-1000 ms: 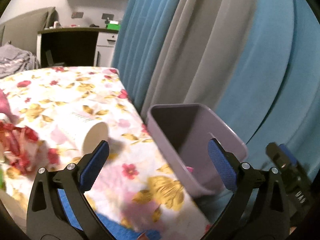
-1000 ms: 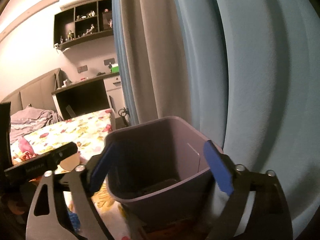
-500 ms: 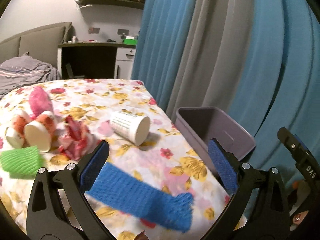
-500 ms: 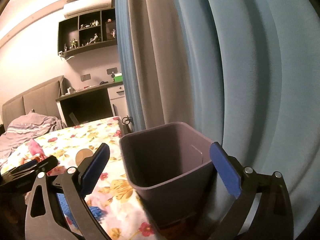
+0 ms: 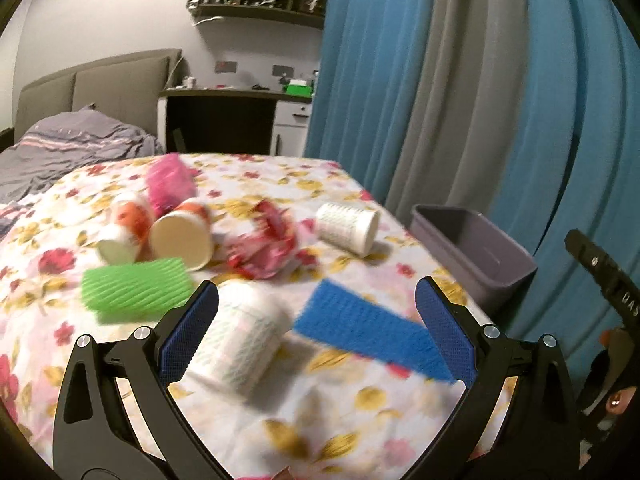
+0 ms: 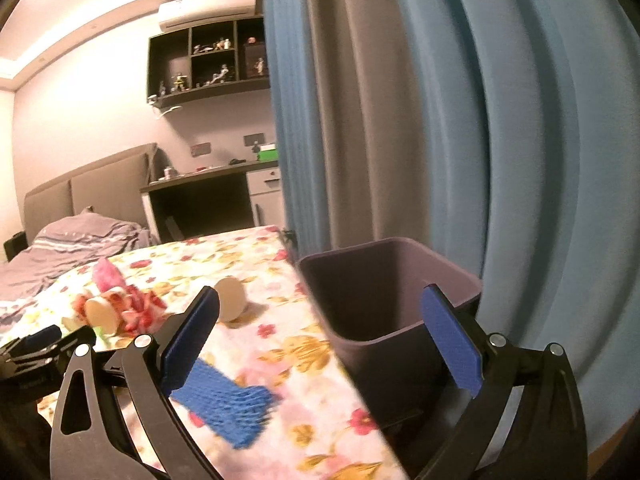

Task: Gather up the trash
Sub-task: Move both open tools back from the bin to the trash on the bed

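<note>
Trash lies scattered on the floral tablecloth (image 5: 360,408). In the left wrist view my left gripper (image 5: 316,312) is open and holds nothing; a white paper cup (image 5: 244,344) lies on its side by its left finger and a blue foam net (image 5: 368,332) by its right. Behind them are a green foam net (image 5: 136,284), two orange-printed cups (image 5: 180,236), a pink foam net (image 5: 168,184), a red-pink wrapper (image 5: 268,240) and another white cup (image 5: 348,226). The grey bin (image 6: 384,300) stands off the table's right edge. My right gripper (image 6: 320,320) is open and empty, short of the bin.
Blue and grey curtains (image 6: 440,120) hang close behind the bin. Past the table are a bed (image 5: 72,144), a dark desk (image 5: 224,120) and a wall shelf (image 5: 260,0). The other gripper shows at each view's edge, the right one (image 5: 608,280) and the left one (image 6: 36,356).
The left gripper swung left and back from the bin, bringing the trash pile into view. The right gripper's jaws widened and it drew back from the bin it had straddled.
</note>
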Available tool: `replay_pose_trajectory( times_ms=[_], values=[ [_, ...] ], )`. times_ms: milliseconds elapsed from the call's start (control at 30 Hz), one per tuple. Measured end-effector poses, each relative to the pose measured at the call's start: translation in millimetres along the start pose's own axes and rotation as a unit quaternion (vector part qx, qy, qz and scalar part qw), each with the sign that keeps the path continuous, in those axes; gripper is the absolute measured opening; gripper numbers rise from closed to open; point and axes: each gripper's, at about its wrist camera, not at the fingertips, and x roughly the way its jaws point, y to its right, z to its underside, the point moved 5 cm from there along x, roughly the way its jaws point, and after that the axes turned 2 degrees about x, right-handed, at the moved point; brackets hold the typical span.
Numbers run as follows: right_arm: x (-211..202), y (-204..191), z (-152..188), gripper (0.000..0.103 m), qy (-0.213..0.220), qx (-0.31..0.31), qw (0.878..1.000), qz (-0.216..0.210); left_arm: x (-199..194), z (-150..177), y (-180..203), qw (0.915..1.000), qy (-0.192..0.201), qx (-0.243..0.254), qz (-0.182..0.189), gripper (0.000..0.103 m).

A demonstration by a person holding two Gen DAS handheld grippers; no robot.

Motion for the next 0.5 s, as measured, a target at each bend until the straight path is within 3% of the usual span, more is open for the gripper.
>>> replay_pose_trajectory(
  times_ms=[267,500],
  values=[
    [4,-38,16,0.096,-0.027,-0.008,0.999,-0.038,-3,20,-44,0.9993,-0.027,-0.024,-0.01,0.097],
    [6,-56,27,0.096,-0.041,-0.025,0.997,-0.053,19,30,-54,0.9974,-0.065,-0.032,-0.004,0.097]
  ],
)
